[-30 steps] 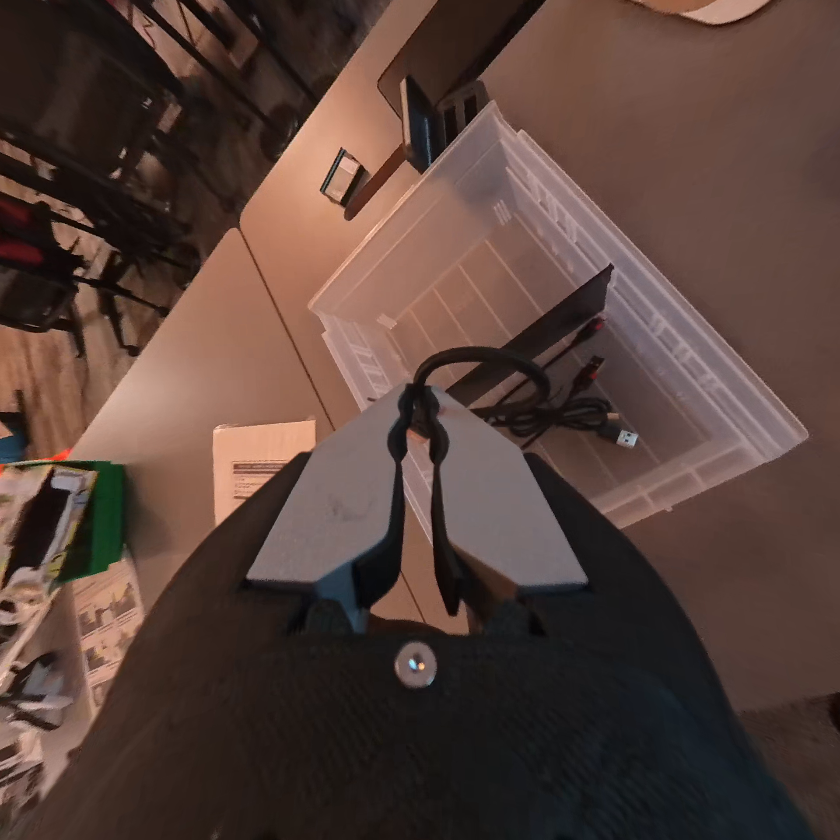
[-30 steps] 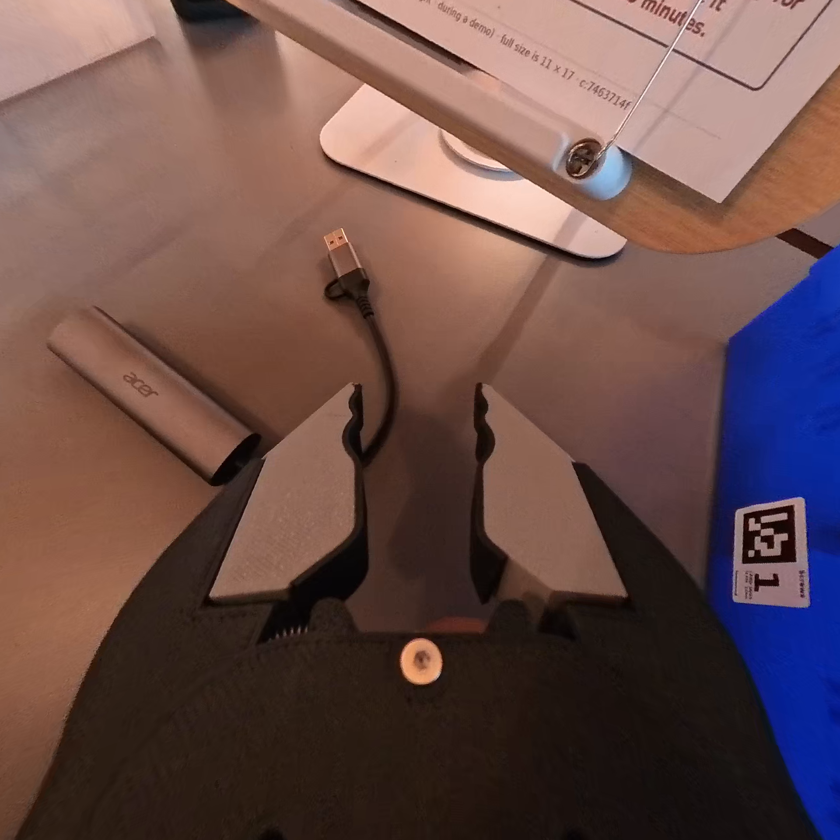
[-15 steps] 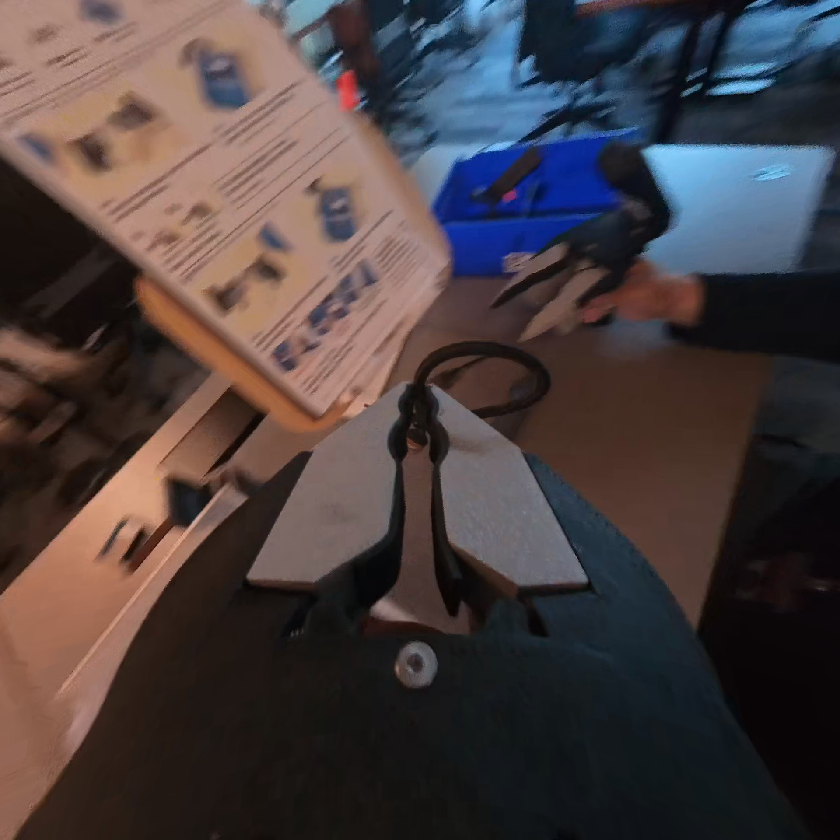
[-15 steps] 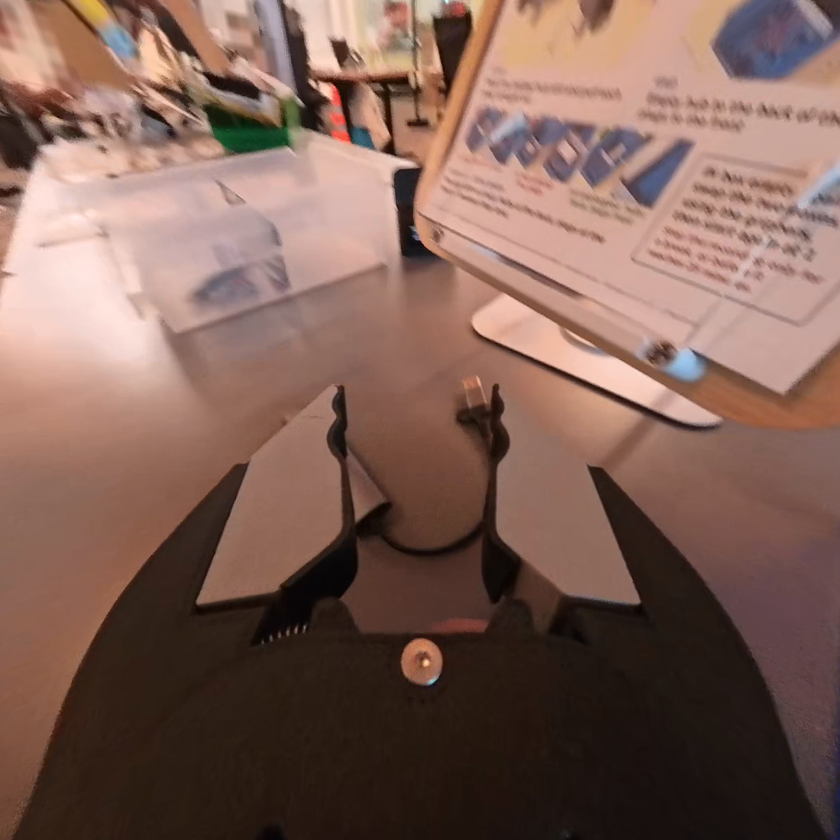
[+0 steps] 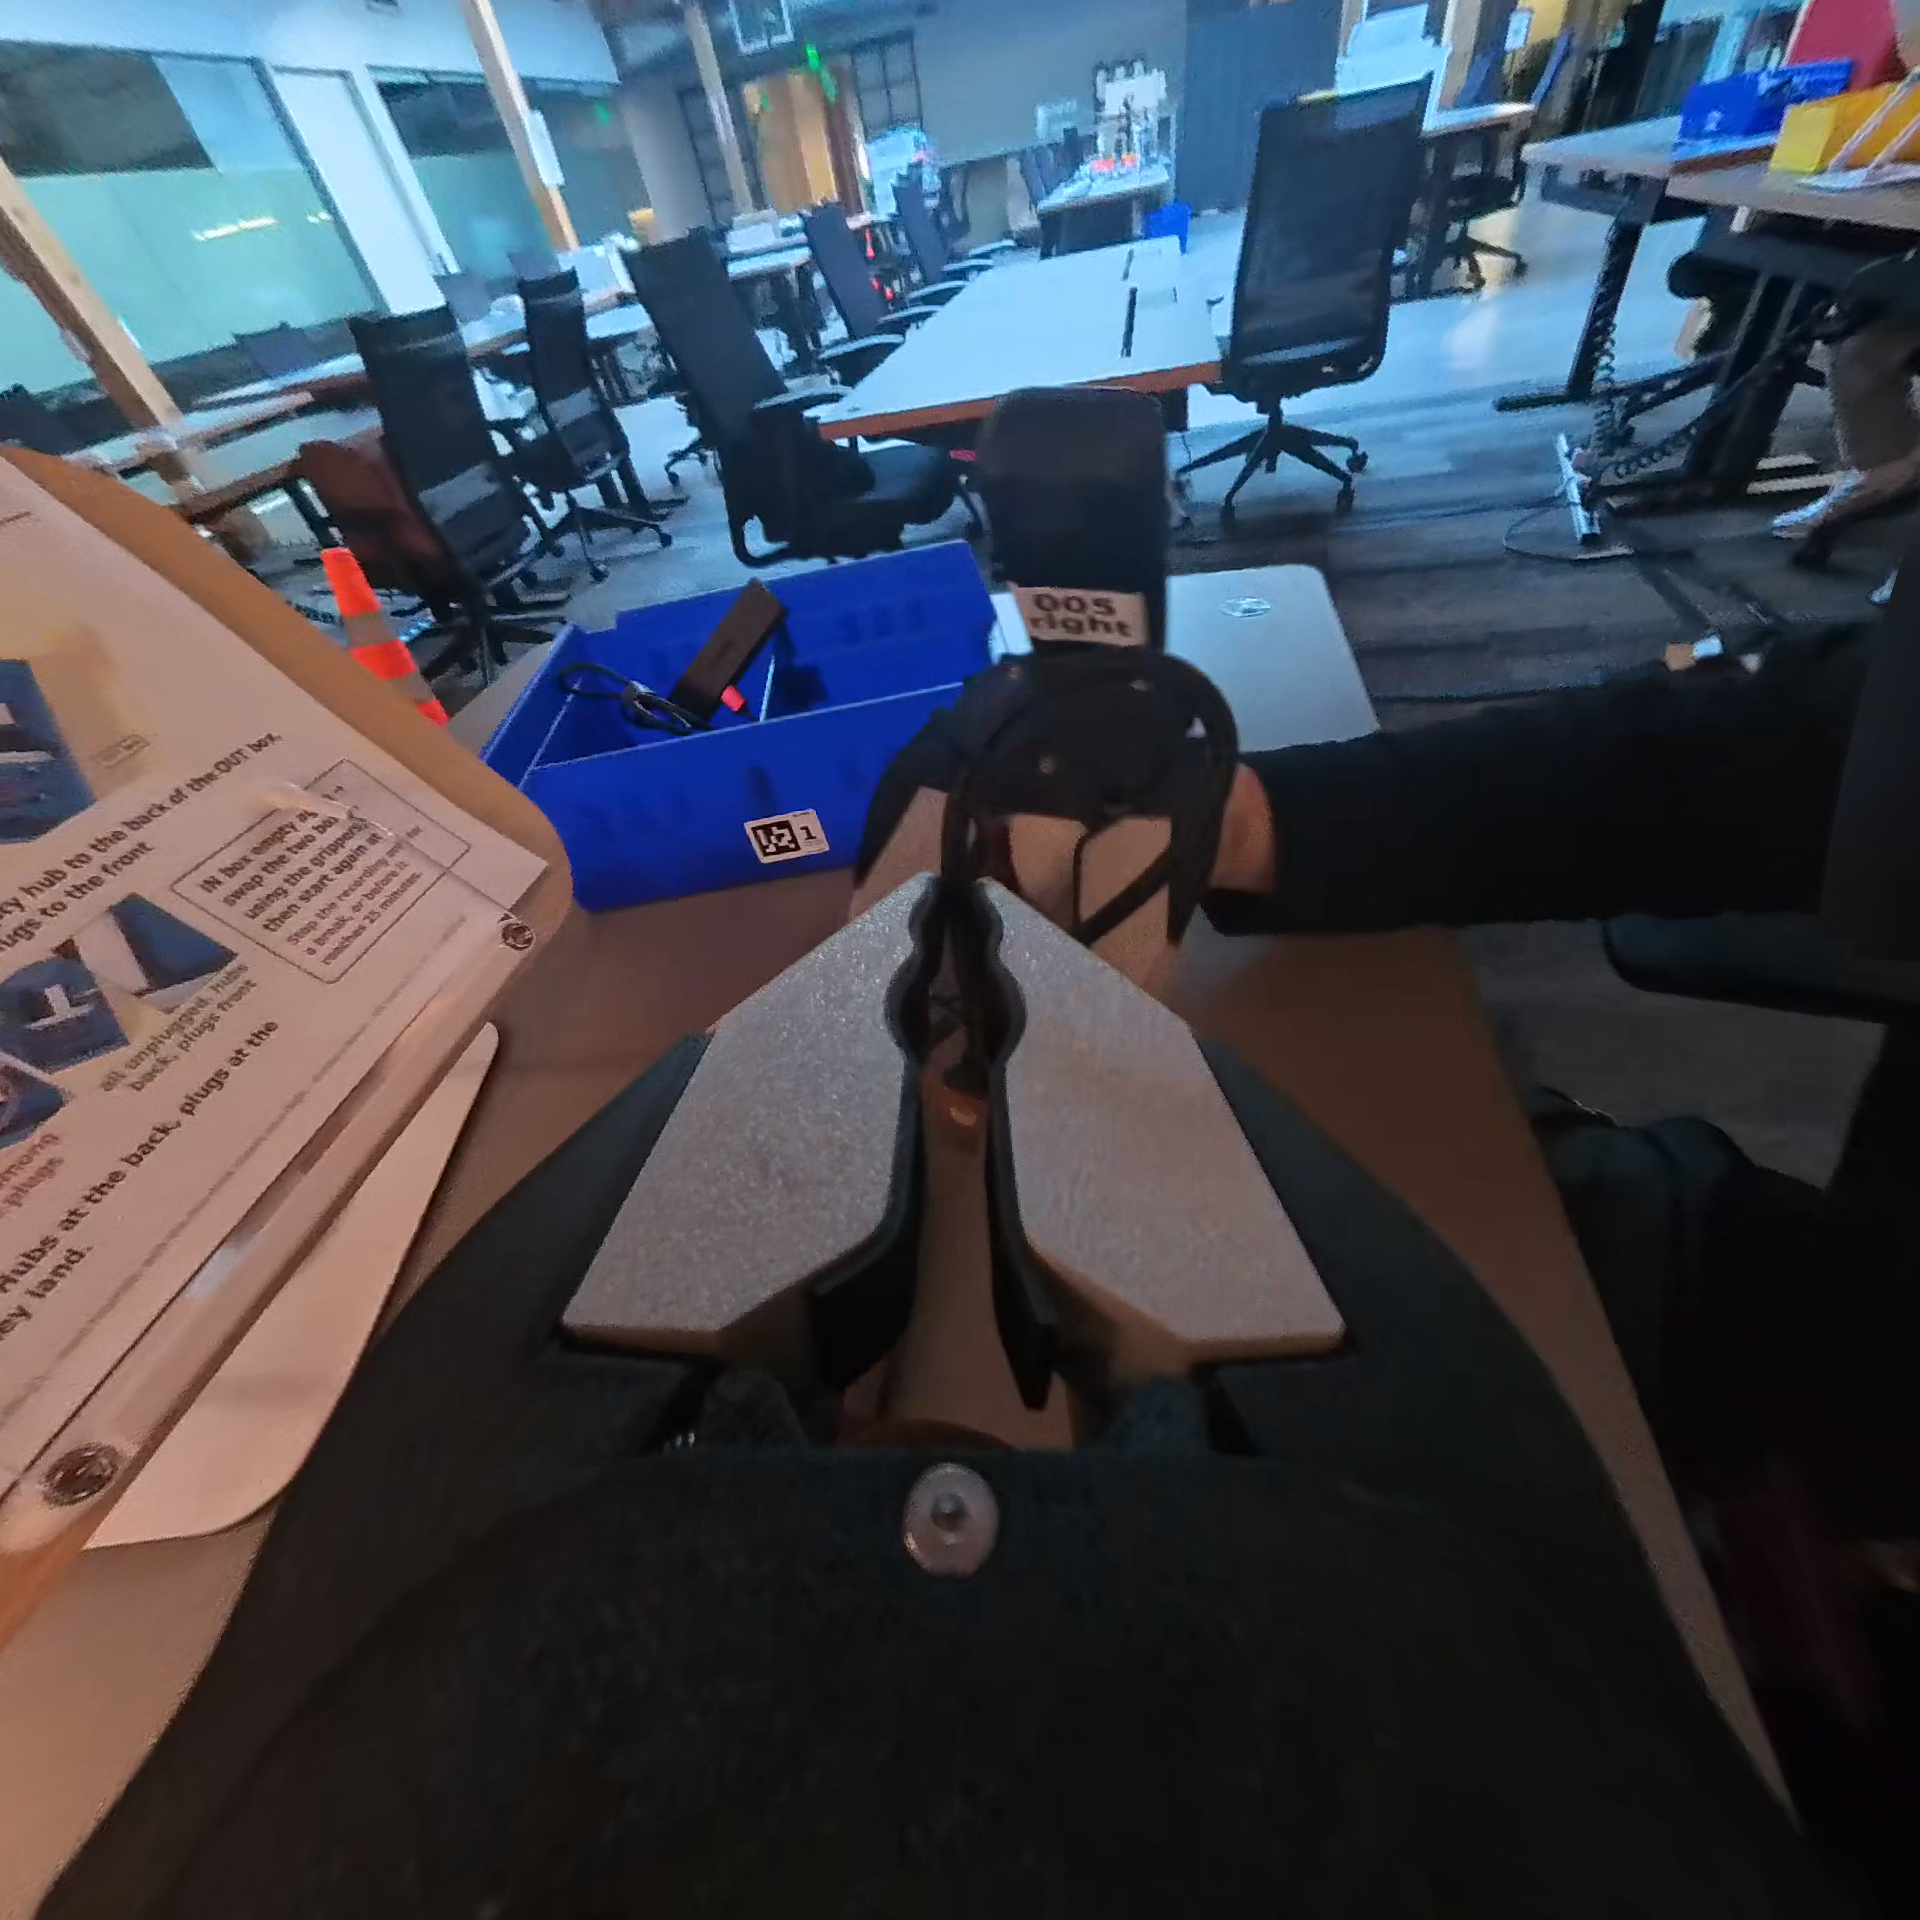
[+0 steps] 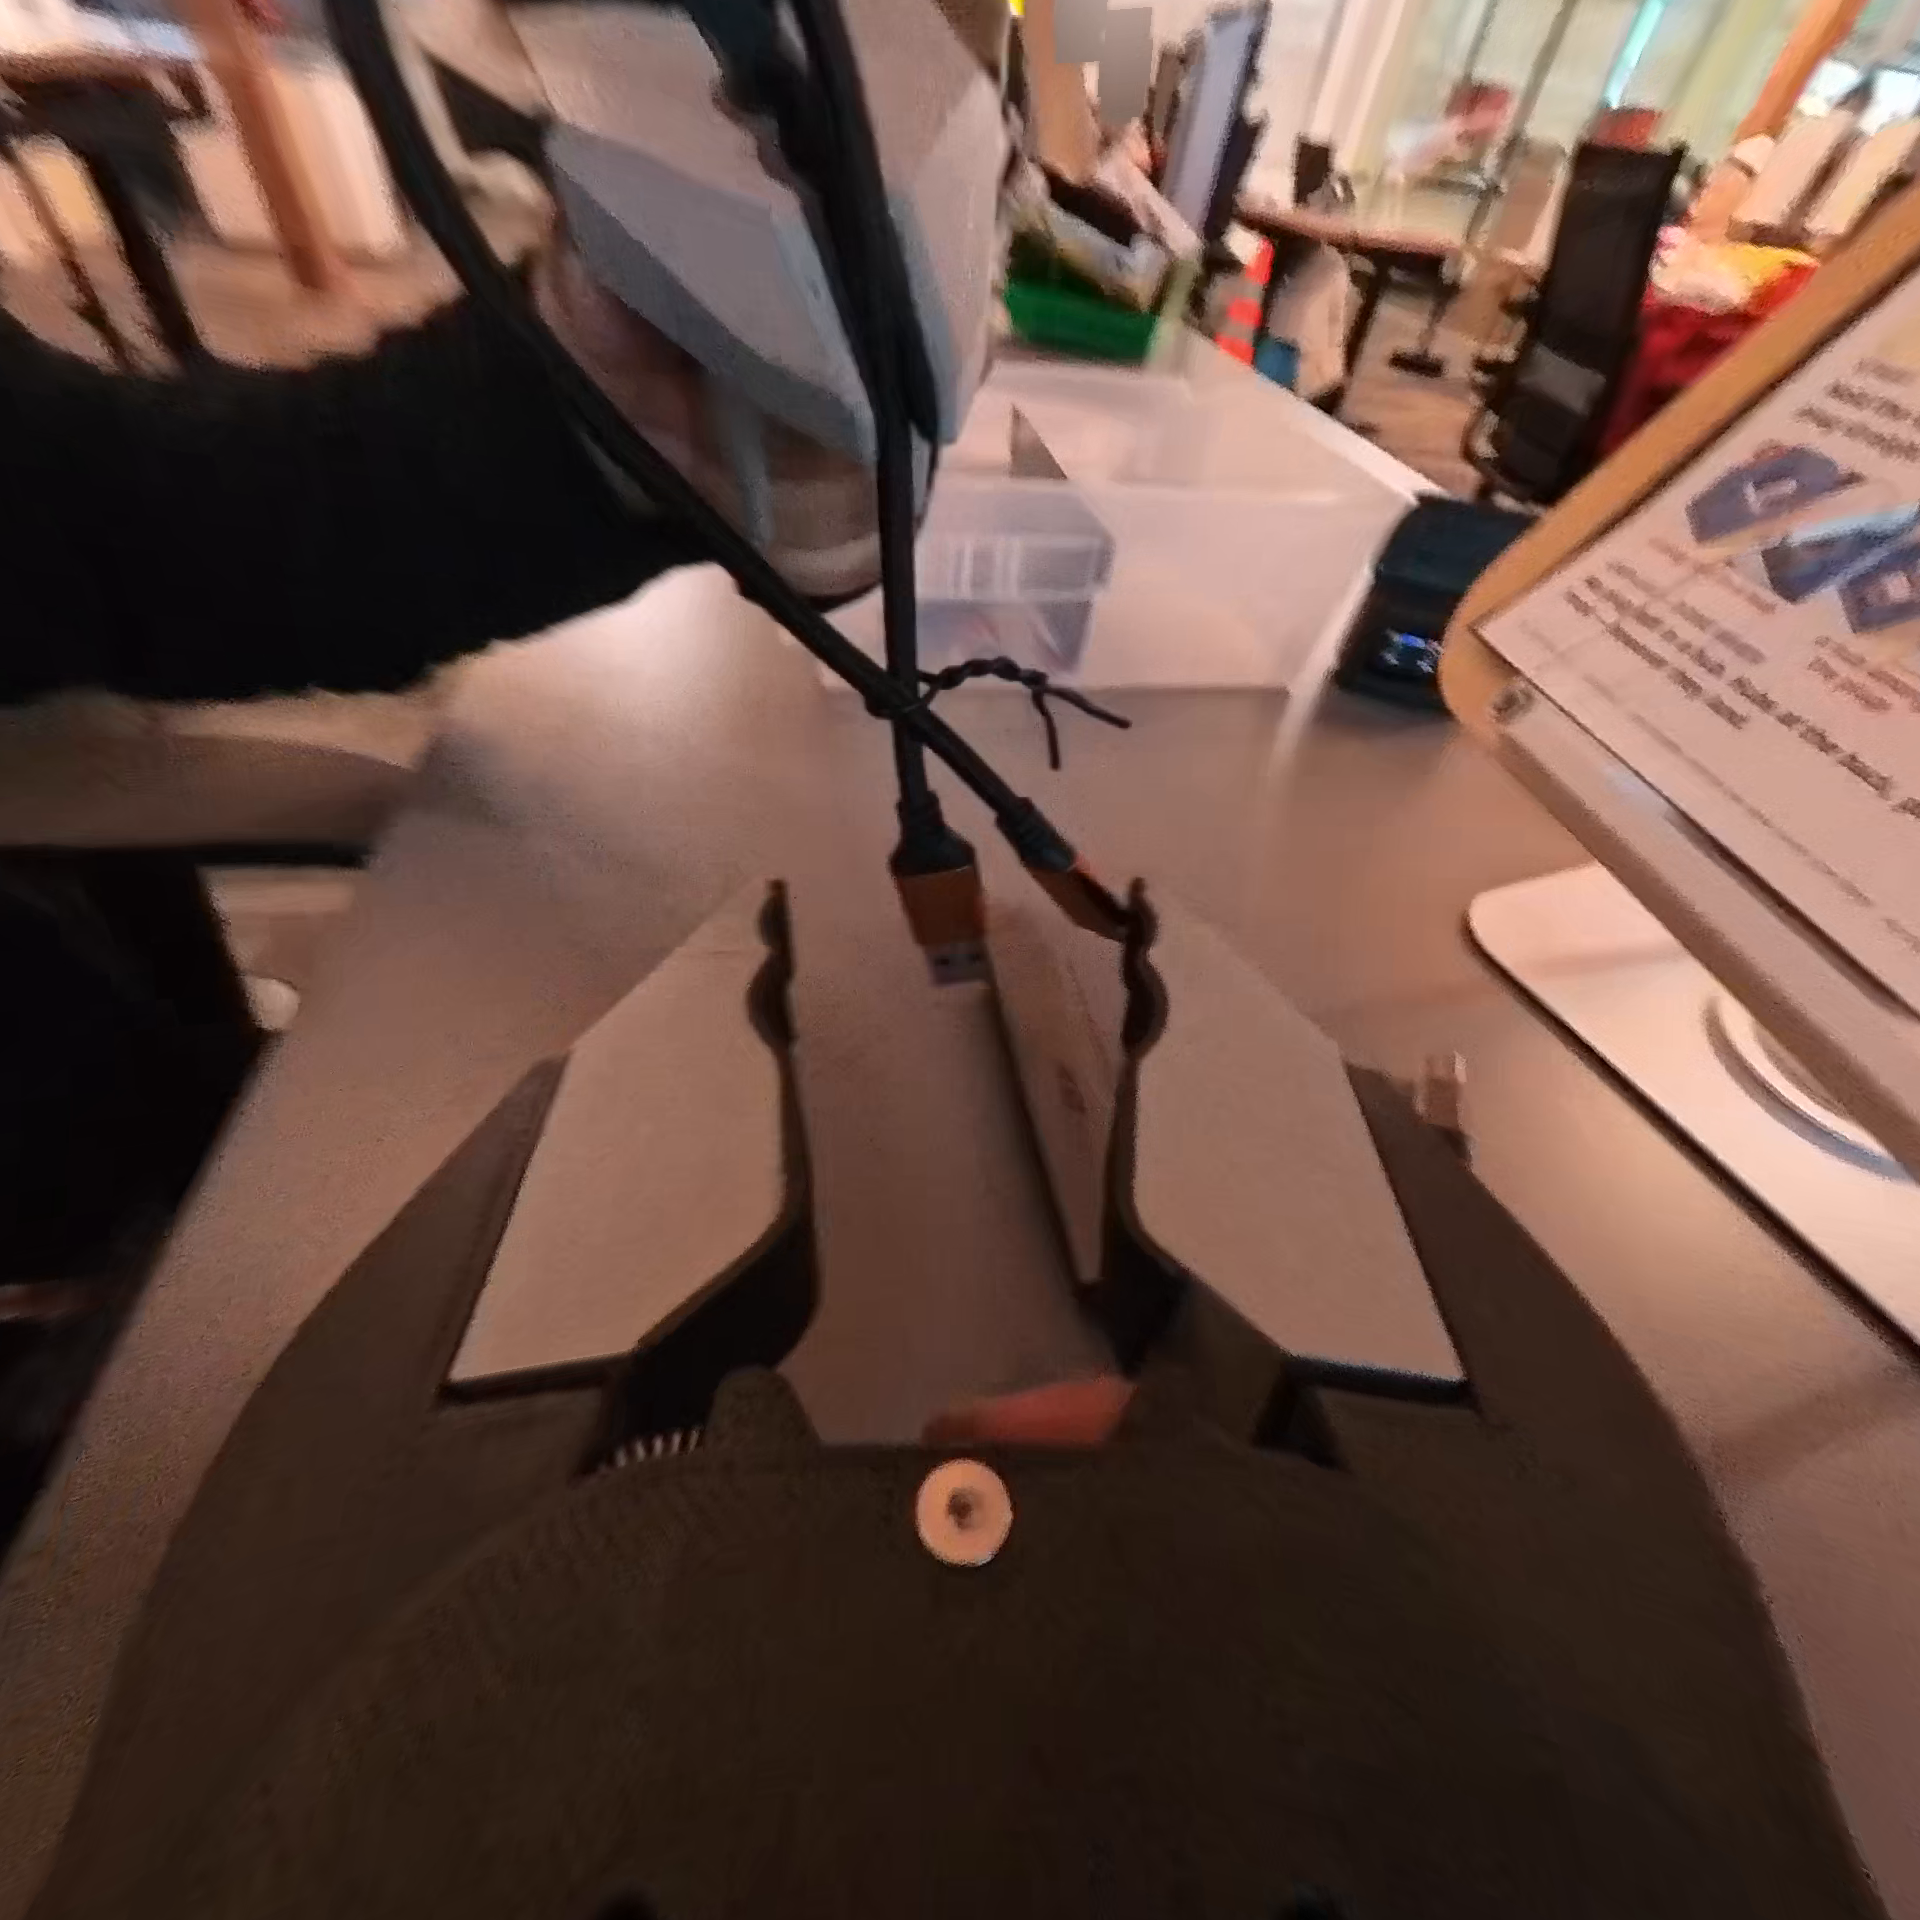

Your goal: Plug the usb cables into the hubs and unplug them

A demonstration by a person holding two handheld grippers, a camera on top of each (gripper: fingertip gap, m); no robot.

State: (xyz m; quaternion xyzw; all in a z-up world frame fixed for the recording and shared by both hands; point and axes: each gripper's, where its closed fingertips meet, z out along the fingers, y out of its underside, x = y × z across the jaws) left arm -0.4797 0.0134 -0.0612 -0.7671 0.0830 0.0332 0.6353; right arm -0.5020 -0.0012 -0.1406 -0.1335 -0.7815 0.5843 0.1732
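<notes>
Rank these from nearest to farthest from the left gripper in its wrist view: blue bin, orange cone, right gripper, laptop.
1. Right gripper, just ahead of the left gripper, which grips the black cable.
2. Blue bin, ahead left.
3. Laptop, ahead right, and orange cone, far left: too close to call.

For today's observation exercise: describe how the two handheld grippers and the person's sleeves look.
Each gripper, left gripper and right gripper, has a black textured body, a round silver screw, and two flat grey pointed fingers with wavy black inner edges. The right one carries a small white label. Sleeves are black.

Braided black cable (image 6: 899,582); matt grey table (image 6: 1299,831); glossy blue plastic bin (image 5: 665,821).
</notes>
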